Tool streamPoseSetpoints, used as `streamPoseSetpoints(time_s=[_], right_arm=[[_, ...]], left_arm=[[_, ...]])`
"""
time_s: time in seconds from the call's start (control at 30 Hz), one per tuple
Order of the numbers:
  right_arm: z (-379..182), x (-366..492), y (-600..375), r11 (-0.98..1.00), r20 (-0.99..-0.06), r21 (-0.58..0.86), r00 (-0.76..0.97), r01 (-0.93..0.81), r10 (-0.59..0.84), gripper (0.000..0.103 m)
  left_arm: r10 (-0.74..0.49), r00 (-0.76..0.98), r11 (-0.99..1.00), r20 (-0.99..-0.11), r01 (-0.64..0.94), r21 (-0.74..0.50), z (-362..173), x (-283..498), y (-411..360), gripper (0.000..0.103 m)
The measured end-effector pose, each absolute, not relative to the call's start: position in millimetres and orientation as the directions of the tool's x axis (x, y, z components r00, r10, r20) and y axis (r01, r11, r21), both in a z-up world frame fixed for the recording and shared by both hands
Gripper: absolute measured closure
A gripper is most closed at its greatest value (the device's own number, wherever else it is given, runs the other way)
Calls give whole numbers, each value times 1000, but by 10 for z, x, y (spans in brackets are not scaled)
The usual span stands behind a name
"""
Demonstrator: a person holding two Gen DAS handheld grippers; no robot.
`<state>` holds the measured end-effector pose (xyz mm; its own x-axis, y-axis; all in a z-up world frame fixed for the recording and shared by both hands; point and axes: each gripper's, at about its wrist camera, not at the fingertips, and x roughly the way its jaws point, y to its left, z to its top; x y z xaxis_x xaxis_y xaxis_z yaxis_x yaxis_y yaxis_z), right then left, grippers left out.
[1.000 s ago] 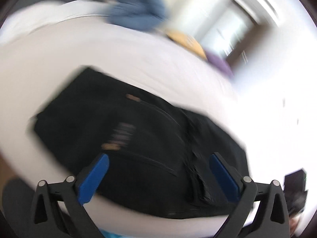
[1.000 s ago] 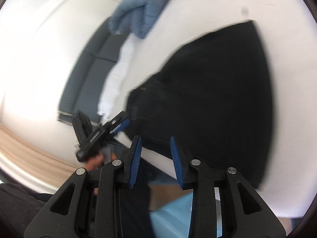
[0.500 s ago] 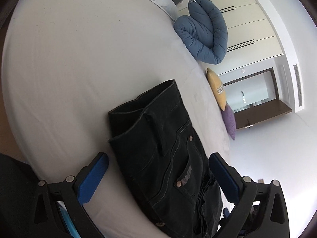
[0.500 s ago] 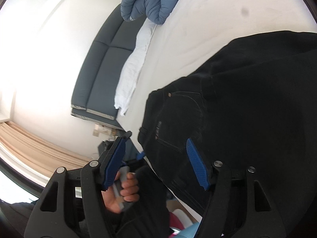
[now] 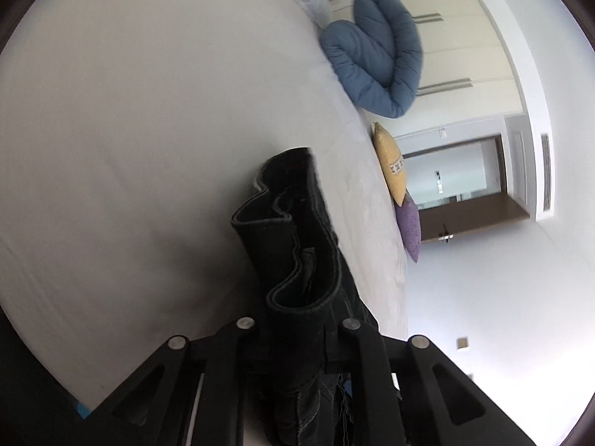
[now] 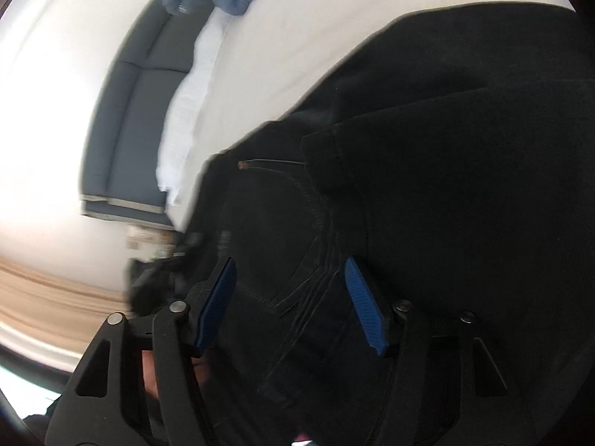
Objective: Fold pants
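Left wrist view: low, close over black pants (image 5: 297, 260), facing across white bed (image 5: 148, 130) toward doorway (image 5: 457, 178). Right wrist view: close above same pants (image 6: 446, 186), facing sofa (image 6: 126, 119).

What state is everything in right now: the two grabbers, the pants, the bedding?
left gripper: jaws shut on a bunched edge of the black pants.
right gripper: jaws open, over the pants.
black pants: folded, on the white bed.
blue duvet: rolled up.
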<state>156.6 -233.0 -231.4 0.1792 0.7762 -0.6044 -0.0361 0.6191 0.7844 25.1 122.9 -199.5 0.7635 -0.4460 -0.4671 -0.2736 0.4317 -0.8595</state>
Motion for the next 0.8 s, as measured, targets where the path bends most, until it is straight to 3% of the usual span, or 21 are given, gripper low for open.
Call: streamPoseSetpoints(time_s=[0.13,0.27,0.43,0.67,0.7,0.8], right_arm=[[-2318,1553,-2225,668,-644,739,204,-82,738,45],[-2267,1568,-2317,643,-620,764,223,-48,753,42],[-1937,1573,-2759,516,-486,856,312,-17,817,41],[-1640,1455,-3549,297,-255,954,414,-39,874,23],[-1627,1424,-3672,294,-249,955,441,-36,862,16],[-1678,1385,-3903,347,-311,938,450,3,837,14]], left_arm=[[-421,775,577,-472,-172,-798,-1488,374,947,90],[-432,762,718,-482,-33,-696,-968,526,424,90],[-466,710,843,-528,174,-509,-541,553,-530,90],[-513,589,854,-625,425,-300,-613,403,-1917,90],[-510,571,850,-643,448,-277,-673,358,-2051,90],[-487,534,837,-691,511,-194,-835,262,-2380,90]])
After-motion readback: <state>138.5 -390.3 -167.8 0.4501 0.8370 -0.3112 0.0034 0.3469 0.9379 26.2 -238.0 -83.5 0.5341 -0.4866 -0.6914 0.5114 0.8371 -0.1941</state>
